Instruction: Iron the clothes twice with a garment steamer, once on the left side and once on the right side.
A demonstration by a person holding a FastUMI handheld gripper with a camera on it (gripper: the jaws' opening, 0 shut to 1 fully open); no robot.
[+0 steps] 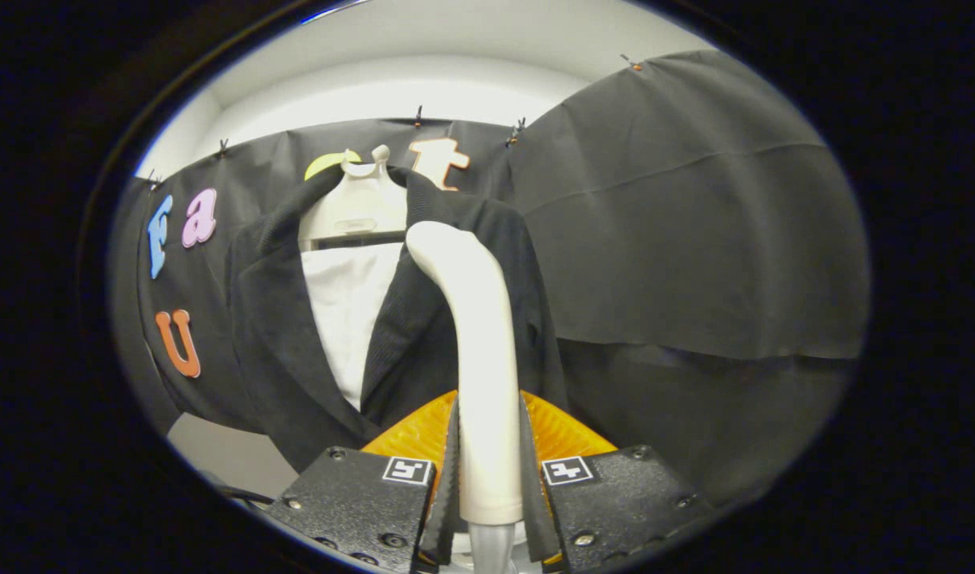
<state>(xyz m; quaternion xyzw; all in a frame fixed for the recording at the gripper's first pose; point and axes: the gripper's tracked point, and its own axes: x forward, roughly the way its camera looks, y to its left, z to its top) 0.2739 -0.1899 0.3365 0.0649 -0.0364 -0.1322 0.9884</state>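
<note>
Gripper (487,478) clamped narrow on white garment steamer (475,351) handle, both fingers pressing. Steamer head at 12 o'clock ahead, against dark jacket (423,335) on white hanger (359,207), right panel, near the shoulder. Risk: smooth handle twisting in the pads, head dragging lapel, hanger swinging under push.

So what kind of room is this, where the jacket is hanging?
Probably a small booth set up for steaming clothes. A dark jacket over a white shirt hangs on a pale hanger against a black cloth wall, and the tool grips a white steamer handle.
</note>
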